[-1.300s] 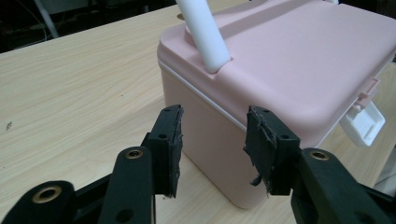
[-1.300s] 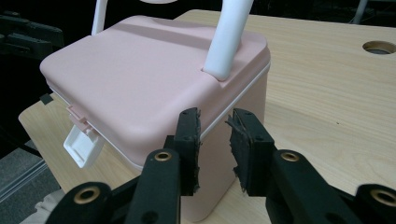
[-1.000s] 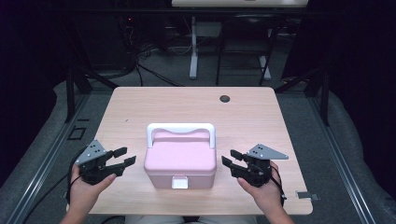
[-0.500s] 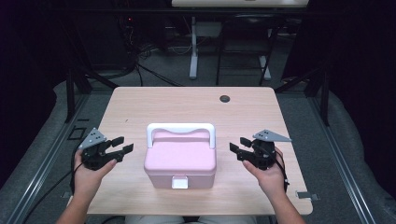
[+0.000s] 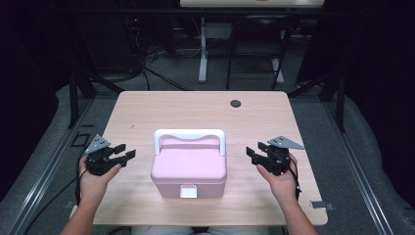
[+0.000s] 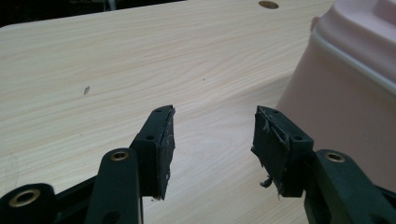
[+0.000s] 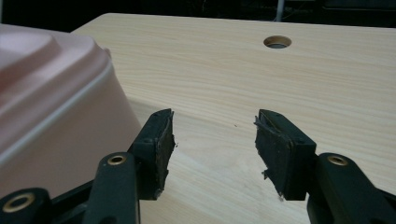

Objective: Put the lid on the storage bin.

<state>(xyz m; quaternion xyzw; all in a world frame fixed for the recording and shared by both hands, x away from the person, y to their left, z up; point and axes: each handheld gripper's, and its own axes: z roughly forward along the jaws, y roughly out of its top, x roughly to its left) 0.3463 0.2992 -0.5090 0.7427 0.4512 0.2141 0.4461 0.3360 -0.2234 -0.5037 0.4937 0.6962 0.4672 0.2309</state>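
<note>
A pink lidded box [image 5: 189,165] with a white handle [image 5: 190,135] and a white front latch [image 5: 188,191] sits shut on the wooden table [image 5: 195,110], near its front middle. My left gripper [image 5: 125,152] hovers to the box's left, open, with nothing between its jaws. My right gripper [image 5: 255,151] hovers to the box's right, also open and empty. In the left gripper view the box's pink side [image 6: 341,98] rises at the right of the gripper [image 6: 212,135]. In the right gripper view the box [image 7: 51,98] stands left of the gripper [image 7: 215,137].
A round cable hole [image 5: 236,103] lies in the table's far right part, also seen as a hole [image 7: 277,42] in the right gripper view. Dark floor, metal stands and cables surround the table. Bare tabletop lies beyond the box.
Both hands have moved outward and slightly forward from the box's front corners to stand beside its left and right sides. The box has not moved.
</note>
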